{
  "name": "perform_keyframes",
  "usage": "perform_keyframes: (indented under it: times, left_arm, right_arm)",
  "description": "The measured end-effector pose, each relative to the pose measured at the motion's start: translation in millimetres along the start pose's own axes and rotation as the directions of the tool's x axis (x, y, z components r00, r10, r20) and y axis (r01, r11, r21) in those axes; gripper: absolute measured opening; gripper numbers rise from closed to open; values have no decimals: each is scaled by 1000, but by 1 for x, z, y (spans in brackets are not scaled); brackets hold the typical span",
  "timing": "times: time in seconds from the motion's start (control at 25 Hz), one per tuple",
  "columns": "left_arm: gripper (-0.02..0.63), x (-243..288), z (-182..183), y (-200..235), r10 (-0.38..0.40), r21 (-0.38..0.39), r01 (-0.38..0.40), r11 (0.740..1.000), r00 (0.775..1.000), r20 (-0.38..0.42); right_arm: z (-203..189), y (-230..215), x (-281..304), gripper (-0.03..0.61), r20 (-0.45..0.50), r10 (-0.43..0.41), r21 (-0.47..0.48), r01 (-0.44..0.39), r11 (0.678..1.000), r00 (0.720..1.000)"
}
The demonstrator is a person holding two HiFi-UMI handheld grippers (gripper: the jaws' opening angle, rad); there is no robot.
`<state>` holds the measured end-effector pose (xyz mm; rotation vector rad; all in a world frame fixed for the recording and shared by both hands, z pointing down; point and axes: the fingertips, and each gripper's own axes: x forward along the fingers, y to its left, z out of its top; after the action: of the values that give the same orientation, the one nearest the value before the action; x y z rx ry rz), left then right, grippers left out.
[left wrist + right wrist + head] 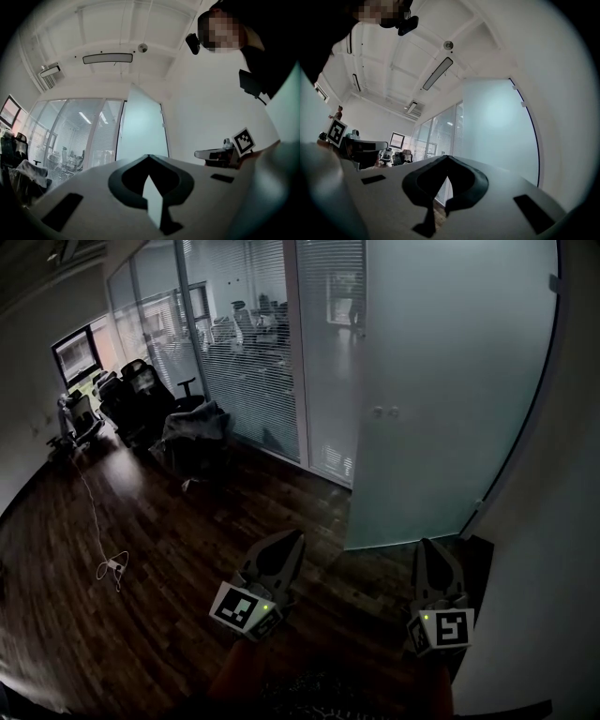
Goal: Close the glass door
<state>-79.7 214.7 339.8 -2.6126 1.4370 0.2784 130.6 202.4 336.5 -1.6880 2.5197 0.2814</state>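
Left gripper (294, 536): jaws pressed together at the tips, nothing pinched. In its own view the left gripper (149, 156) shows pale door surface through the slot below the tips.
Right gripper (427, 544): jaws also pressed together and empty. The tips of the right gripper (447, 156) meet in its own view.
Glass door (450, 381): a frosted pane standing open, ahead of both sets of jaws and apart from them. It is straight beyond the left jaws (140, 126), and ahead and slightly right of the right jaws (497, 126).
Door fittings (384, 412): two small knobs near the door's left edge, well above and beyond the jaws.
Door bottom edge: just past the right jaws' tips in the head view; contact cannot be told there.
Glass partition (244, 334): slatted blinds behind it, ahead and left of the left jaws.
Wall (562, 568): white, close on the right of the right jaws.
Floor (187, 549): dark wood, under both jaws.
Cable (111, 563): white, lying on the floor, well left of the left jaws.
Office chairs (141, 395): dark, far ahead-left — a monitor (77, 352) beyond them.
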Motion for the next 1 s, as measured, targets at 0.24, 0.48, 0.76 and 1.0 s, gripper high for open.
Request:
perform_keyframes:
  times: [0.24, 0.48, 0.76, 1.0]
  left_arm:
    - [2, 48, -2, 36, -23, 8, 23, 1000, 1000, 19]
    - [2, 82, -13, 73, -43, -9, 43, 999, 998, 40]
    - [2, 110, -24, 85, -51, -18, 51, 999, 999, 14]
    - [2, 135, -36, 99, -24, -20, 24, 1000, 1000, -13]
  right_arm:
    - [-4, -16, 52, 3, 19, -22, 3, 22, 1000, 1000]
    - [-17, -24, 99, 3, 2, -50, -4, 50, 999, 999]
    - [-26, -40, 124, 3, -5, -64, 6, 64, 998, 998]
    - [-40, -57, 153, 3, -21, -73, 18, 73, 997, 997]
